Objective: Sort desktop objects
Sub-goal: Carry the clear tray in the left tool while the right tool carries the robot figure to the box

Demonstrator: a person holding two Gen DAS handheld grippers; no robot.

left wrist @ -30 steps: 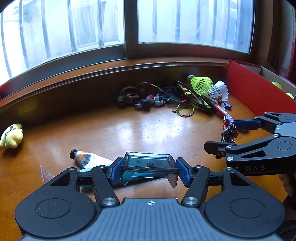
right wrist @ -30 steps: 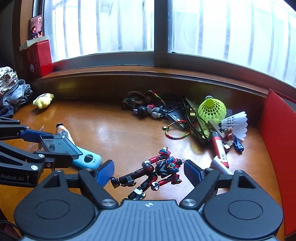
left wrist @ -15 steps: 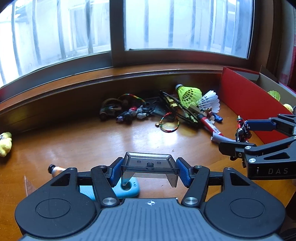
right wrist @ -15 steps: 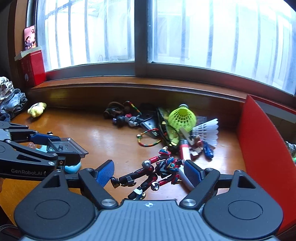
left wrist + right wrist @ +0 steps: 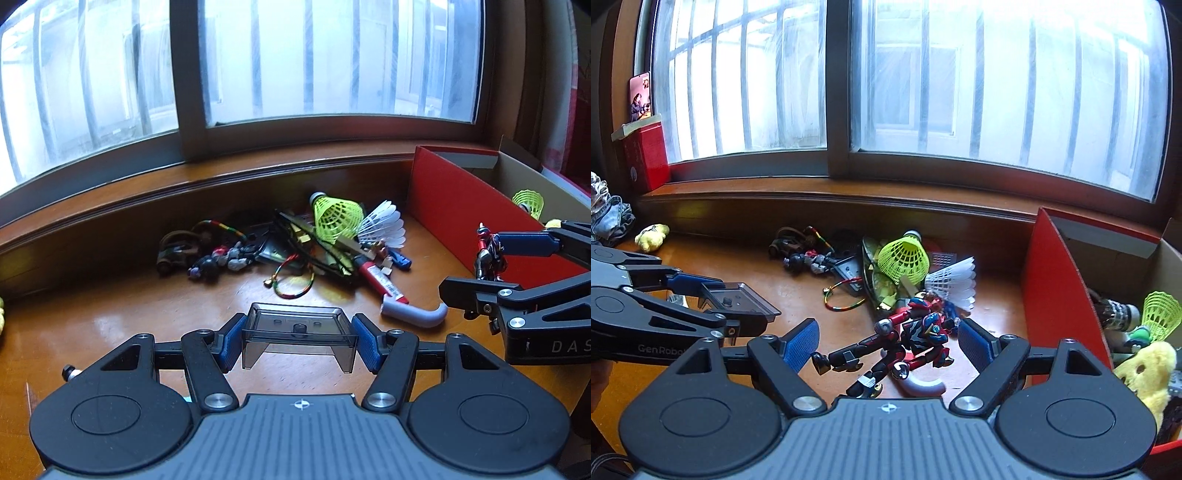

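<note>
One toy figure [image 5: 905, 343] crosswise in right claw [image 5: 888, 345], head rightward.

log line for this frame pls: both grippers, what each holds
left hand-held gripper: shut on smoky plastic tray | right hand-held gripper: shut on red-blue robot figure | red box: right of both

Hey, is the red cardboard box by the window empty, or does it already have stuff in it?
Not empty. The red box already holds a green shuttlecock and a yellow plush toy.
</note>
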